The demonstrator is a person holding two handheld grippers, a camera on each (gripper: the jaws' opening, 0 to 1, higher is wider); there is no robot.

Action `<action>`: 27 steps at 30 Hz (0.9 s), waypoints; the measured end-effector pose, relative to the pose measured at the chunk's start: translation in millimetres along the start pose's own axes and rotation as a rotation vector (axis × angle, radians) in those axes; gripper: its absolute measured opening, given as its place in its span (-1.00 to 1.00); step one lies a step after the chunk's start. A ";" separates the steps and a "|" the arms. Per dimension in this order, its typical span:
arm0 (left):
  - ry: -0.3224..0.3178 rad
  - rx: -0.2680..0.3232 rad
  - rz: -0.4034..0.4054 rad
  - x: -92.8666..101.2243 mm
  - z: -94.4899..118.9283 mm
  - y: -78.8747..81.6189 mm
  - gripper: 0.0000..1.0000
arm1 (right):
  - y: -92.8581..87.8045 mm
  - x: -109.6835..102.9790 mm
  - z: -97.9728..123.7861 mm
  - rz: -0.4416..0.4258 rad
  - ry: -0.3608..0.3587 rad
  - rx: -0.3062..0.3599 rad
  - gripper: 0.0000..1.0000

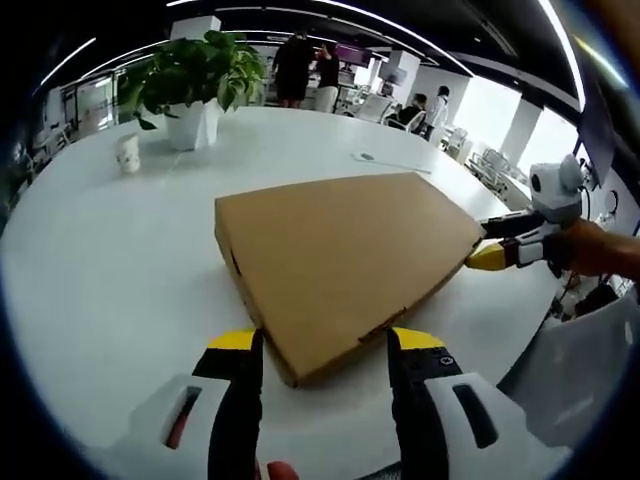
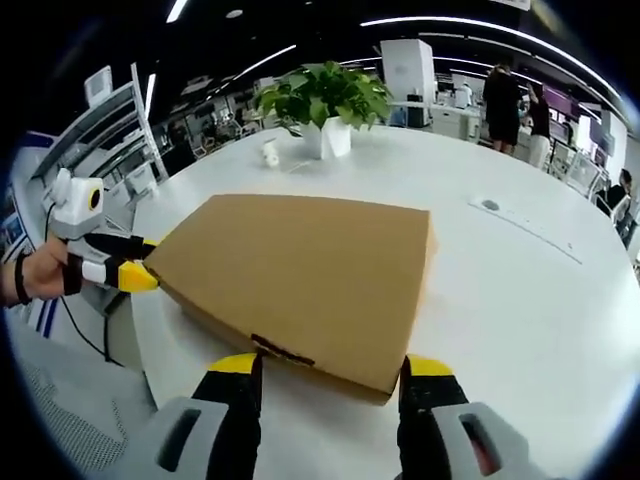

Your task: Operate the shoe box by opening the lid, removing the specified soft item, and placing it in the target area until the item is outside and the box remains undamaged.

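Observation:
A flat brown cardboard shoe box (image 1: 340,255) lies on the white table (image 1: 110,270) with its lid closed. My left gripper (image 1: 325,340) is open, its yellow-tipped jaws standing on either side of the box's near corner. My right gripper (image 1: 490,255) comes in from the right, its tip at the box's right corner. In the right gripper view the box (image 2: 300,270) fills the middle, and my right gripper (image 2: 332,364) is open with the box's near edge between its jaws. The left gripper (image 2: 135,275), held by a hand, meets the box's left corner.
A potted plant (image 1: 190,85) (image 2: 325,100) and a small white cup (image 1: 128,152) (image 2: 270,152) stand beyond the box. A small round disc (image 2: 490,205) lies on the table to the right. People (image 1: 295,65) stand far behind.

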State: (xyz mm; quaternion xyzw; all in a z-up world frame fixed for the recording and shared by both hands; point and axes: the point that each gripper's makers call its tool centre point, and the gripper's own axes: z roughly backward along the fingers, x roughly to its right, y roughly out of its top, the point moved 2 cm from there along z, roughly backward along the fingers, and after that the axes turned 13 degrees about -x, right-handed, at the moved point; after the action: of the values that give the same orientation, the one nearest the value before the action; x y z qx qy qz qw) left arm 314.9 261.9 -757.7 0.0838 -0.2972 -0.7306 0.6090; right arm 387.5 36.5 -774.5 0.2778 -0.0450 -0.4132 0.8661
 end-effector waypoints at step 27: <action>-0.004 0.050 0.027 -1.7 16.5 -0.1 -0.01 | 3.3 -12.2 10.2 -0.023 0.019 0.026 0.03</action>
State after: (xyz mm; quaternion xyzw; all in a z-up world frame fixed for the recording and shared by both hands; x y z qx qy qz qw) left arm 307.2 269.0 -744.8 0.0933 -0.3176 -0.7148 0.6161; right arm 378.7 42.7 -762.4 0.2935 -0.0389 -0.4198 0.8580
